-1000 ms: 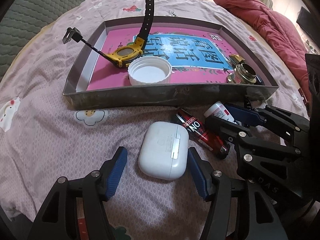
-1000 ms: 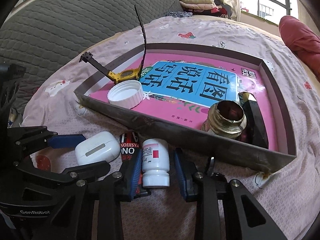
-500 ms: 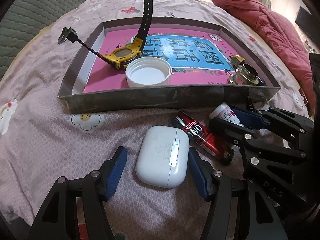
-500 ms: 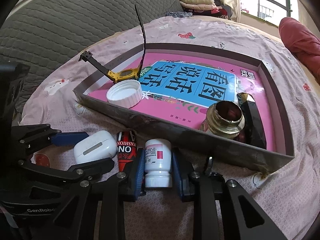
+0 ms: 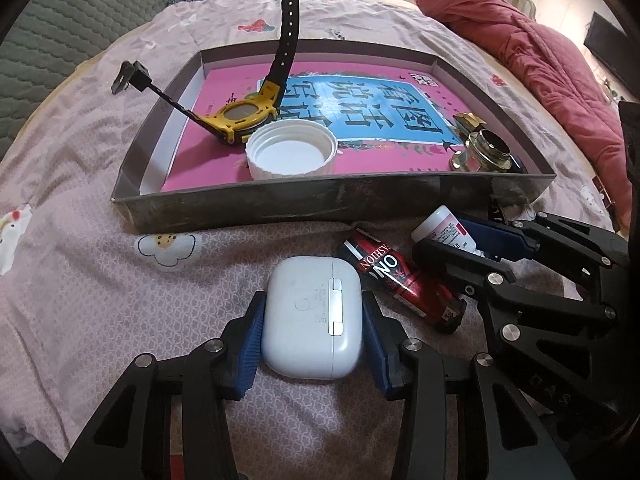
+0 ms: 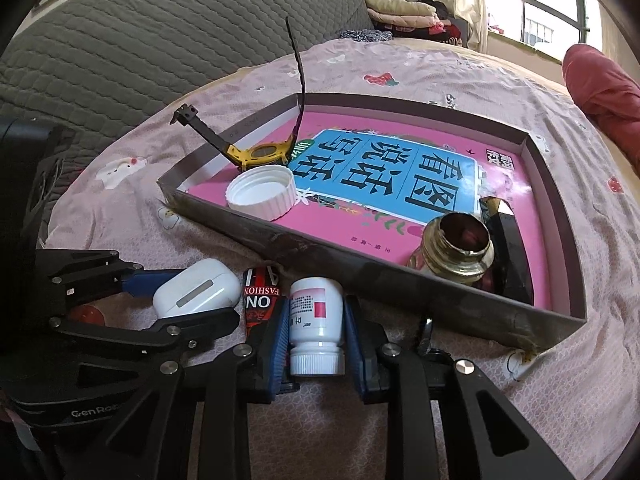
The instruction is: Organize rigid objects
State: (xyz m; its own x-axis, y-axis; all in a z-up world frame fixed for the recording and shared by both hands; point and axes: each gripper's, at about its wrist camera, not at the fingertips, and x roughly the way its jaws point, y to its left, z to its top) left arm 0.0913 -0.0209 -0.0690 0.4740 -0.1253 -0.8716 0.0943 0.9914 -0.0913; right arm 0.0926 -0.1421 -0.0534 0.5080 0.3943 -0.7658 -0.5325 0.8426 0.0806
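Observation:
A white earbud case (image 5: 308, 316) lies on the pink bedspread in front of the grey tray (image 5: 320, 200). My left gripper (image 5: 313, 300) is closing around it, and both blue pads touch its sides. The right wrist view shows a white pill bottle (image 6: 314, 320) lying cap towards the camera, with my right gripper (image 6: 315, 312) shut on it. A red and black tube (image 5: 396, 280) lies on the spread between the case and the bottle. In the left wrist view, the right gripper (image 5: 460, 238) shows at the right with the bottle (image 5: 440, 228) in it.
The tray holds a pink and blue book (image 5: 360, 120), a yellow watch (image 5: 240, 116) with its black strap standing up, a white jar lid (image 5: 292, 152), and a small glass jar (image 6: 460, 244) beside a black block (image 6: 508, 248). A red quilt (image 5: 540, 52) lies far right; a grey quilted cushion (image 6: 160, 40) stands behind.
The left jaws, wide apart a second ago, have come in against the earbud case. The right jaws narrowed slightly onto the pill bottle. Neither hand has shifted.

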